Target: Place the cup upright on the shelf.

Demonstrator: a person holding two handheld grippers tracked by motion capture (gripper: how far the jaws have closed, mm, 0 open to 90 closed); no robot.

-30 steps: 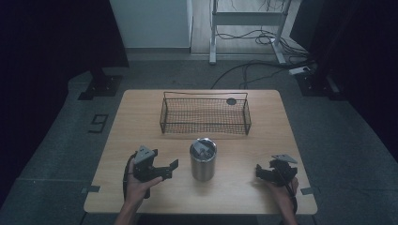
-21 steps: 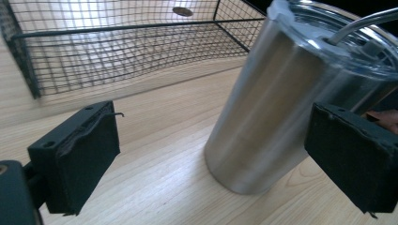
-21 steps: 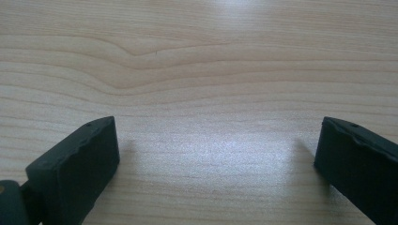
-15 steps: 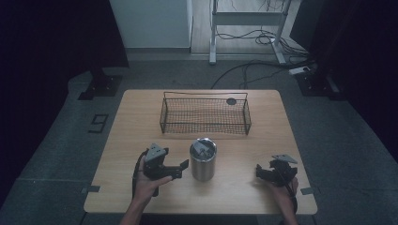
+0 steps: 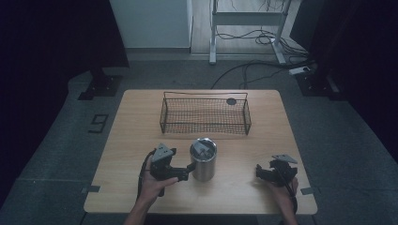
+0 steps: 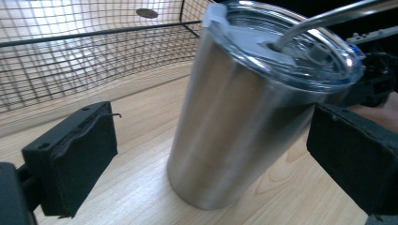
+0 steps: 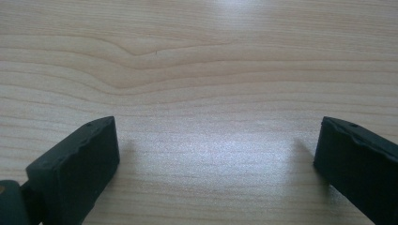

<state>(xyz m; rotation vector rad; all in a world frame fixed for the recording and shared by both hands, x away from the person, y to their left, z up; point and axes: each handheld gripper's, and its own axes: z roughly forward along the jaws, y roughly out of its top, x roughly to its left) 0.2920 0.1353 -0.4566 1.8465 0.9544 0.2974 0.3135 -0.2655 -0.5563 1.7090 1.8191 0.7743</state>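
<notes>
Tumbler (image 6: 244,117): a smooth brushed-steel cylinder with clear lid and metal straw, upright on the pale wood-grain surface (image 5: 234,197), at six o'clock from the wire-mesh basket (image 5: 205,115). The left tool (image 6: 211,154) is spread wide, pads flanking the tumbler without touching. The right tool (image 7: 216,159), at three o'clock, gapes empty.

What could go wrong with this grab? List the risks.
1. The left tool is open around the steel tumbler; closing off-centre on the smooth, tapered wall could let it slip or tip.
2. A straw sticks out of the lid and could snag on the wire basket behind.
3. The right tool rests apart, so it gives no support.
</notes>
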